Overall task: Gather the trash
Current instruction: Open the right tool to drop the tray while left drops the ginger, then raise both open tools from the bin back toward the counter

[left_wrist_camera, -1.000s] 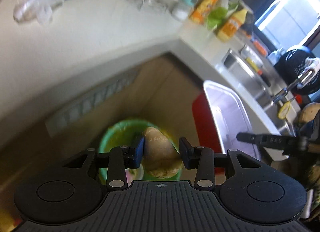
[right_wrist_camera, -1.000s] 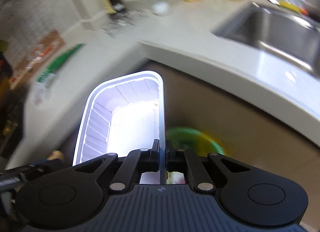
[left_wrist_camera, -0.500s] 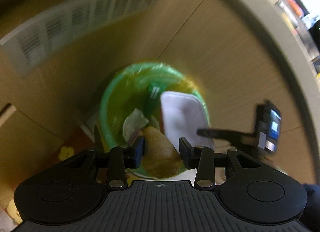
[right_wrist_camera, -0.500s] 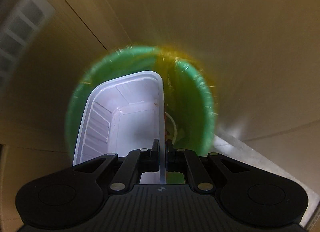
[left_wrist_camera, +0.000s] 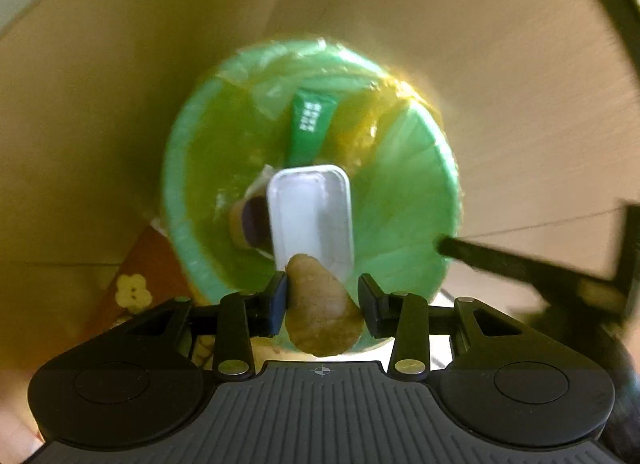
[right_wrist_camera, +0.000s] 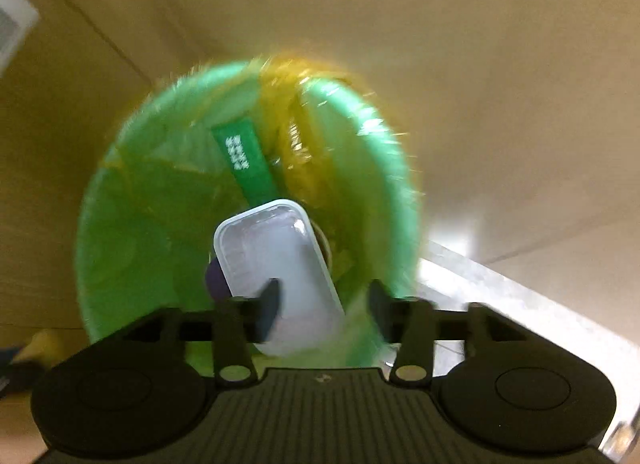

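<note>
Drop-off was under way: the right claw [right_wrist_camera: 322, 314] was opening, its white tray [right_wrist_camera: 276, 264] falling free into the green bin [right_wrist_camera: 132, 240], while the left claw [left_wrist_camera: 322, 306], at the bin's six o'clock, stayed clamped on a brown lump [left_wrist_camera: 320, 312], which looked due for release next.

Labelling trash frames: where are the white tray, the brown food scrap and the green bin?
white tray [right_wrist_camera: 276, 264]: right wrist view, its pale inner floor.
brown food scrap [left_wrist_camera: 320, 312]: left wrist view, its broad middle.
green bin [left_wrist_camera: 412, 199]: left wrist view, bag-lined inner wall.
</note>
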Action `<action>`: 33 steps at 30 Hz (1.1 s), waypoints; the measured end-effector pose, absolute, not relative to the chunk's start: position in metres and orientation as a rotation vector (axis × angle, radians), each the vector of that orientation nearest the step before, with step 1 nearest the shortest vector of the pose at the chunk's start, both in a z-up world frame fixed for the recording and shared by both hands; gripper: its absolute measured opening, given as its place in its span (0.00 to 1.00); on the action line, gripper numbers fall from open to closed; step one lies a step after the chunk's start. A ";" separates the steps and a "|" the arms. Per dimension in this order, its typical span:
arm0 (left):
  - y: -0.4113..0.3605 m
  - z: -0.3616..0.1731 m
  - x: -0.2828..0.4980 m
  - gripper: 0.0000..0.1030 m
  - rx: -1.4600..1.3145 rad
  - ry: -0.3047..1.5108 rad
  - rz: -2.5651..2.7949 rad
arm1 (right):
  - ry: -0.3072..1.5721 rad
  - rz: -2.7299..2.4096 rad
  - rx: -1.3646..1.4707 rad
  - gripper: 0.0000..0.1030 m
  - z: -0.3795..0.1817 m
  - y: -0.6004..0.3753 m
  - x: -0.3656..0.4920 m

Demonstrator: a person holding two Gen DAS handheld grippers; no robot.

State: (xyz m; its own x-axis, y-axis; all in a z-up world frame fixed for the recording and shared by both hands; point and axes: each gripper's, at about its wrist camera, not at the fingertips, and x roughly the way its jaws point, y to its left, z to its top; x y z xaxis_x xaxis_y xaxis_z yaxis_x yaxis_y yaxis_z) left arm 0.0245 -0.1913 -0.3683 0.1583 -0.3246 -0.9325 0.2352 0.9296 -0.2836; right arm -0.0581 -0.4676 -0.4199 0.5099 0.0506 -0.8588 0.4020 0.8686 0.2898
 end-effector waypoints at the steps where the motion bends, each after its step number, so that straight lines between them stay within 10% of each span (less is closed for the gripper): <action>1: -0.198 -0.373 0.026 0.42 -0.066 1.364 -0.409 | 1.018 -0.233 0.508 0.53 -0.413 -0.469 -0.071; 15: -0.248 -0.415 0.053 0.41 -0.128 1.356 -0.462 | 0.984 -0.341 0.569 0.53 -0.377 -0.465 -0.188; 33: -0.139 -0.154 -0.027 0.41 -0.195 0.919 -0.387 | 0.775 -0.227 0.285 0.54 -0.218 -0.433 -0.186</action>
